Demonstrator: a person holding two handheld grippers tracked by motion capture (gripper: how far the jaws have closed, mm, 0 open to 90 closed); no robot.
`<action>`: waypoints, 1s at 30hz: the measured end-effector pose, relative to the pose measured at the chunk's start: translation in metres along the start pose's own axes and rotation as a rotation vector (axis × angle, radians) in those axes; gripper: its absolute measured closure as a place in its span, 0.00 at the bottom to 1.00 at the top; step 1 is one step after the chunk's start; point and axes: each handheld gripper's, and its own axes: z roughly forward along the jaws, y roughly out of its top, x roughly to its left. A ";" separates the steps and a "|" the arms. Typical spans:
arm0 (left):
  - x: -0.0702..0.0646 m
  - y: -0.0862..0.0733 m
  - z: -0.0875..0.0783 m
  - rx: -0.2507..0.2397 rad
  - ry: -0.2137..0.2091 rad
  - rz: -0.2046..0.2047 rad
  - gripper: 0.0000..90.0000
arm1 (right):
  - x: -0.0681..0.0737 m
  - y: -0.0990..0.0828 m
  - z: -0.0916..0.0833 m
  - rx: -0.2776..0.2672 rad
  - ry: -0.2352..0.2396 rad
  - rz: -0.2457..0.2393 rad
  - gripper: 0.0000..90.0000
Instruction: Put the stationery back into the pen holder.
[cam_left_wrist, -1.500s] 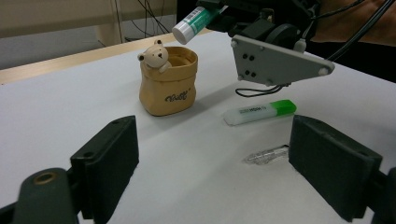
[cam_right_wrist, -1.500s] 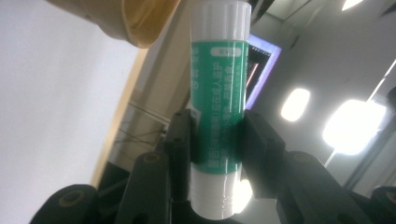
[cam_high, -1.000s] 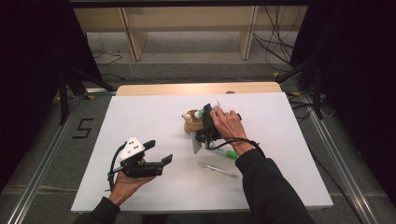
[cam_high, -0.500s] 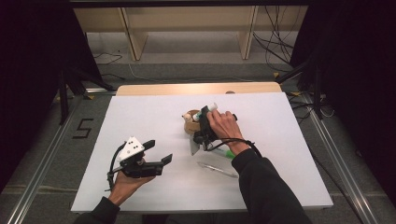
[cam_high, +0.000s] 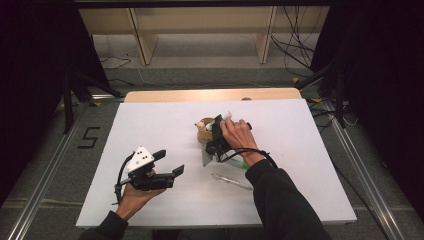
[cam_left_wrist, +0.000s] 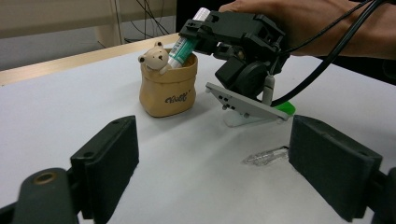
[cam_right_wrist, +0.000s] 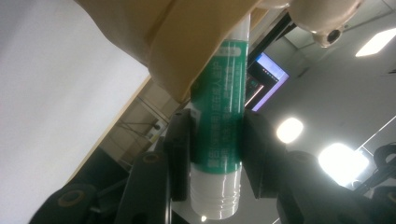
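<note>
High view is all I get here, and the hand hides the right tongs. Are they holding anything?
Observer: Yes. In the right gripper view the right tongs are clamped on a green-and-white tube, one pad on each side, just beside its white cap.
Operator: Is the tube in the pot?
Observer: Partly. In the left gripper view its far end sits inside the tan bear pot. It is slanted, with the cap end up and outside the rim.
</note>
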 end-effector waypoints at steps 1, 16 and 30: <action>0.000 0.000 0.000 0.000 0.000 0.000 0.17 | 0.000 0.000 0.000 -0.001 0.002 0.000 0.73; 0.000 0.000 0.000 0.002 0.000 0.001 0.17 | -0.007 -0.020 -0.012 -0.055 0.013 0.179 0.49; 0.001 0.000 0.000 0.007 0.004 0.000 0.17 | -0.022 -0.070 -0.032 -0.172 0.247 0.816 0.40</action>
